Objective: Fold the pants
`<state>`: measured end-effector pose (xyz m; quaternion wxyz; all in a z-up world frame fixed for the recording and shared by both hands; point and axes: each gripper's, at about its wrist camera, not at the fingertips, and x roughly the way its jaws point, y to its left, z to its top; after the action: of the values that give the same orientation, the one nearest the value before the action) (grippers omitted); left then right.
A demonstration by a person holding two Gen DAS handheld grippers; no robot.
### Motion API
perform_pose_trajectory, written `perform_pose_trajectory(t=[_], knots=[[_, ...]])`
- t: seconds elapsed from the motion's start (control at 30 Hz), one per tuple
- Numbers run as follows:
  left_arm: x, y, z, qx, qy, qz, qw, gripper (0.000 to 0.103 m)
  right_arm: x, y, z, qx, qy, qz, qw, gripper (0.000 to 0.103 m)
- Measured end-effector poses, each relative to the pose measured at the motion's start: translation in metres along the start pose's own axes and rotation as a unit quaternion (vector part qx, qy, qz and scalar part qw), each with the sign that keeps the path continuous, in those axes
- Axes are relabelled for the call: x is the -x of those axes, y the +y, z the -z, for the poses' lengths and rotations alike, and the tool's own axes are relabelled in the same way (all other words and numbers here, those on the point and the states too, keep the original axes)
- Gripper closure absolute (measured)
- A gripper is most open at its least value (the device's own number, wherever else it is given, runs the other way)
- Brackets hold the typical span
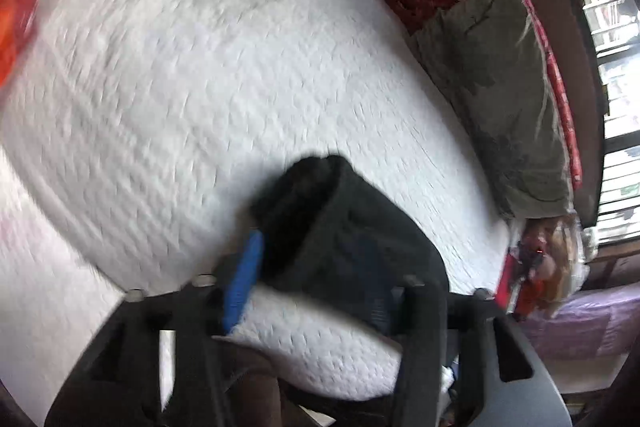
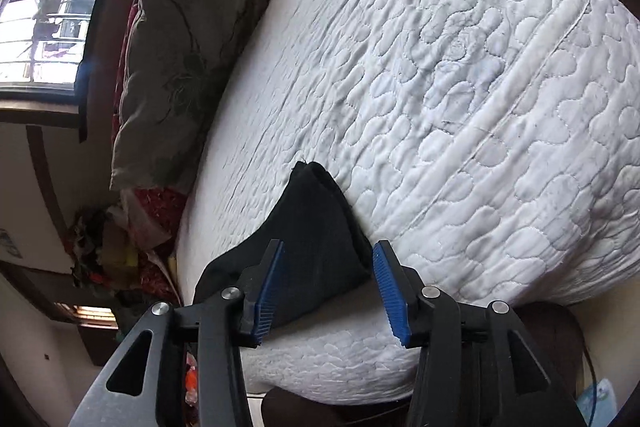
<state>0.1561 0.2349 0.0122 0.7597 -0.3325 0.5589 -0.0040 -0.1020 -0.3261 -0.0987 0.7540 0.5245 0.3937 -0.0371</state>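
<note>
Near the mattress front edge lies one folded pair of black pants — both grippers, right gripper and left gripper, stand parted, gripping nothing — two pillows beyond.

— What are the grippers looking like?
— The right gripper is showing black arms, ribbed blue pads and round silver screws.
— And the left gripper?
— It is showing the same black frame, blurred.
</note>
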Motion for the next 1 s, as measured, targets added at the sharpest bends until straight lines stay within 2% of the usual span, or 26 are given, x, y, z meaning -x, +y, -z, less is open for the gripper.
perform_pose_trajectory(t=[0.13, 0.3, 0.37, 0.5, 0.6, 0.63, 0.67, 0.7, 0.73, 0.77, 0.8, 0.83, 0.9, 0.93, 1.0], knots=[[-0.025, -0.012, -0.011, -0.044, 0.038, -0.020, 0.9981, 0.049, -0.016, 0.020, 0.002, 0.032, -0.010, 0.031, 0.999, 0.055], [-0.057, -0.028, -0.010, -0.096, 0.082, -0.053, 0.9906, 0.049, -0.028, 0.031, 0.000, 0.053, -0.011, 0.060, 0.997, 0.055], [-0.064, -0.034, -0.010, -0.111, 0.083, -0.065, 0.9882, 0.049, -0.032, 0.038, -0.003, 0.067, -0.016, 0.072, 0.995, 0.054], [-0.068, -0.042, -0.009, -0.137, 0.083, -0.051, 0.9858, 0.049, -0.038, 0.047, -0.012, 0.102, -0.034, 0.099, 0.989, 0.053], [-0.071, -0.047, -0.010, -0.148, 0.074, -0.064, 0.9842, 0.050, -0.044, 0.043, -0.019, 0.105, -0.036, 0.106, 0.988, 0.053], [-0.073, -0.050, -0.011, -0.150, 0.069, -0.072, 0.9836, 0.054, -0.046, 0.044, -0.020, 0.106, -0.036, 0.106, 0.988, 0.053], [-0.080, -0.058, -0.016, -0.149, 0.063, -0.082, 0.9834, 0.070, -0.050, 0.045, -0.021, 0.109, -0.035, 0.102, 0.988, 0.053], [-0.081, -0.056, -0.016, -0.148, 0.054, -0.106, 0.9818, 0.085, -0.053, 0.047, -0.021, 0.112, -0.035, 0.098, 0.988, 0.053], [-0.082, -0.057, -0.013, -0.146, 0.051, -0.117, 0.9809, 0.086, -0.056, 0.050, -0.020, 0.121, -0.035, 0.092, 0.988, 0.054], [-0.083, -0.053, -0.013, -0.138, 0.047, -0.120, 0.9819, 0.093, -0.059, 0.052, -0.020, 0.132, -0.033, 0.089, 0.987, 0.063], [-0.081, -0.048, -0.013, -0.129, 0.039, -0.122, 0.9834, 0.098, -0.062, 0.056, -0.018, 0.147, -0.032, 0.090, 0.984, 0.085], [-0.078, -0.044, -0.013, -0.120, 0.033, -0.121, 0.9849, 0.098, -0.067, 0.062, -0.017, 0.169, -0.029, 0.103, 0.980, 0.096], [-0.066, -0.035, -0.015, -0.102, 0.022, -0.108, 0.9887, 0.099, -0.074, 0.075, -0.017, 0.198, -0.029, 0.122, 0.972, 0.097], [-0.059, -0.030, -0.017, -0.095, 0.009, -0.101, 0.9903, 0.099, -0.073, 0.079, -0.018, 0.197, -0.032, 0.116, 0.973, 0.097], [-0.054, -0.023, -0.020, -0.095, -0.004, -0.113, 0.9890, 0.099, -0.066, 0.093, -0.021, 0.186, -0.046, 0.074, 0.979, 0.098]])
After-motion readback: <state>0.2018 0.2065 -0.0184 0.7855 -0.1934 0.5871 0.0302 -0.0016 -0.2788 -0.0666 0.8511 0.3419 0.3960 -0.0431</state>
